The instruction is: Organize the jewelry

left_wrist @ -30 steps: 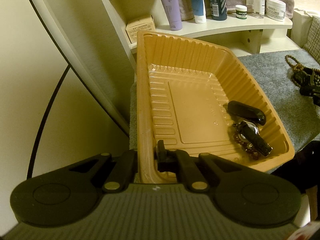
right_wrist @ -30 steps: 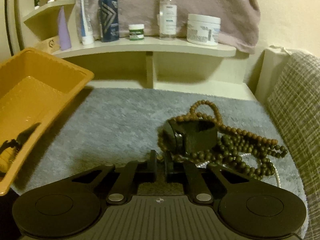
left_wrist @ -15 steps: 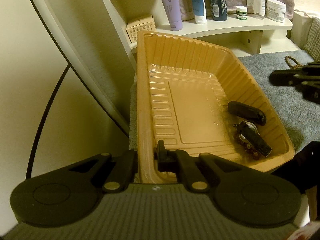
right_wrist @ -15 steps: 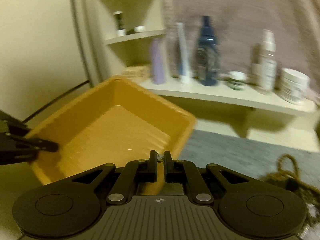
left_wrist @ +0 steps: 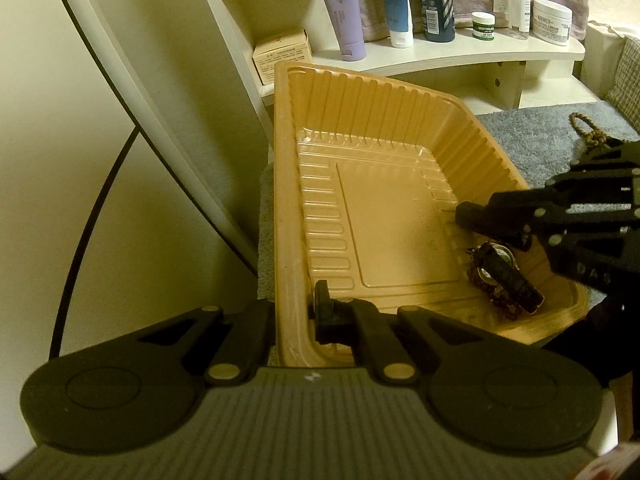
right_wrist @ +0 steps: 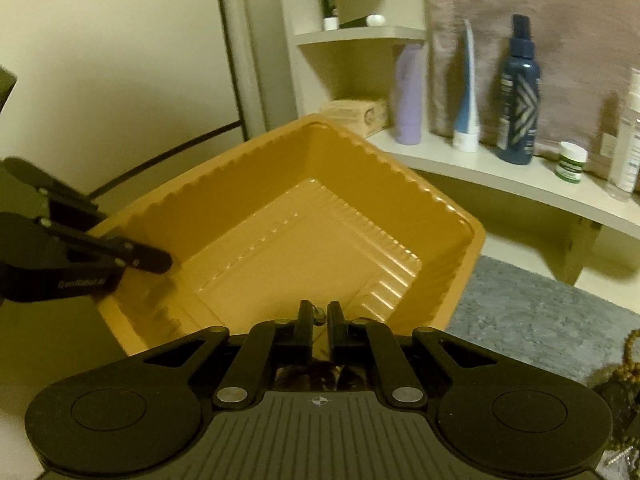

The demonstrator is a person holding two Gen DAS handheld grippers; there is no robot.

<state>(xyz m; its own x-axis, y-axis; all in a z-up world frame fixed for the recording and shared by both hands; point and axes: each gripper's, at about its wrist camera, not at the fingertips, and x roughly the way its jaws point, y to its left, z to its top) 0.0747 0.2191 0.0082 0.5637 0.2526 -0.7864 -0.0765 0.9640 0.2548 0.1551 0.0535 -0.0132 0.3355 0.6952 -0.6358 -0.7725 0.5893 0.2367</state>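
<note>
My left gripper (left_wrist: 294,312) is shut on the near left rim of the orange ribbed tray (left_wrist: 288,200) and holds it tilted. A black watch on a dark bead bracelet (left_wrist: 506,280) lies in the tray's near right corner. My right gripper (right_wrist: 319,314) is over the tray (right_wrist: 360,152), nearly shut on a small metallic item (right_wrist: 319,313), too small to name. It also shows in the left wrist view (left_wrist: 466,214) above the watch. A brown bead necklace (left_wrist: 584,132) lies on the grey mat (left_wrist: 532,136).
A cream shelf (left_wrist: 460,46) behind the tray carries a purple tube (left_wrist: 344,12), a blue-white tube (right_wrist: 466,92), a dark blue spray bottle (right_wrist: 518,96), a small green jar (right_wrist: 572,162) and a white jar (left_wrist: 552,20). A cardboard box (left_wrist: 282,54) stands by the tray's far corner.
My right gripper has swung left from the bead pile on the mat to over the tray, carrying the small item. The left gripper and the tray have stayed put.
</note>
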